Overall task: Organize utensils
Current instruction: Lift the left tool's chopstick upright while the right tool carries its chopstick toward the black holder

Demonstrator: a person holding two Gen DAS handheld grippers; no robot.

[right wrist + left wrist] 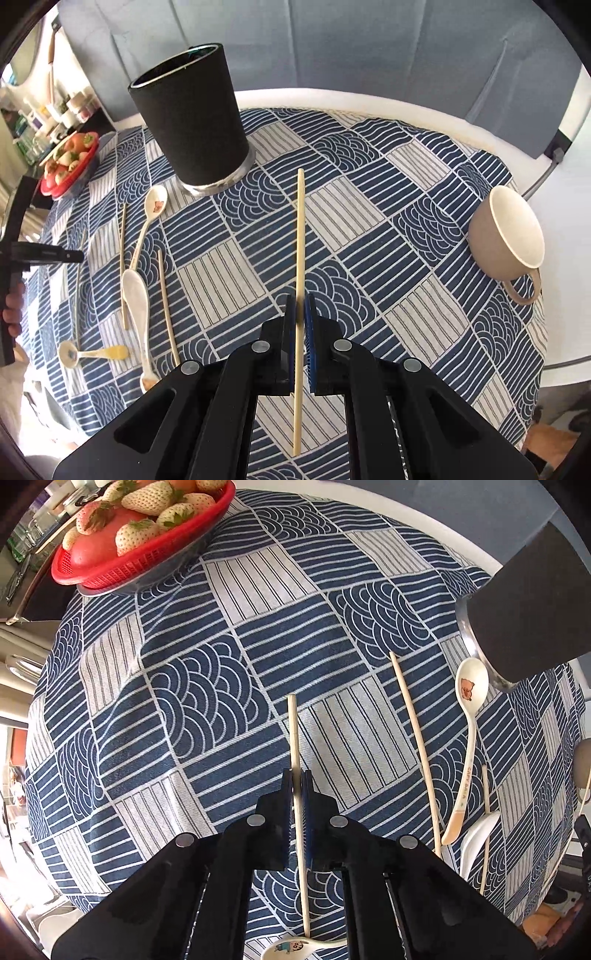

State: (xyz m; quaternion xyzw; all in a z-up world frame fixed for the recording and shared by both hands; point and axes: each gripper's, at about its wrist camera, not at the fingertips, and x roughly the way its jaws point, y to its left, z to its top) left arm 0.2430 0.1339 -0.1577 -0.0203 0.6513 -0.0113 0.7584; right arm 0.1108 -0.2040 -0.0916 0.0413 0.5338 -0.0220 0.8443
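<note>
Left gripper (297,775) clamped on one chopstick (294,731), fingers narrow, above the bench (192,686) cloth. Right gripper (300,306) pinching another chopstick (301,229), raised near the black holder (192,122) at the far edge. Spoons (136,291) lying loose left.

From the left wrist view, the only lettering I could make out ran along the handle of the white spoon (466,755) with the small bear picture in its bowl: it looked like "CAPY", followed by letters too small for me to read. The cartoon figure on the other spoon (291,949) at the bottom edge carried no words that I could read.
</note>
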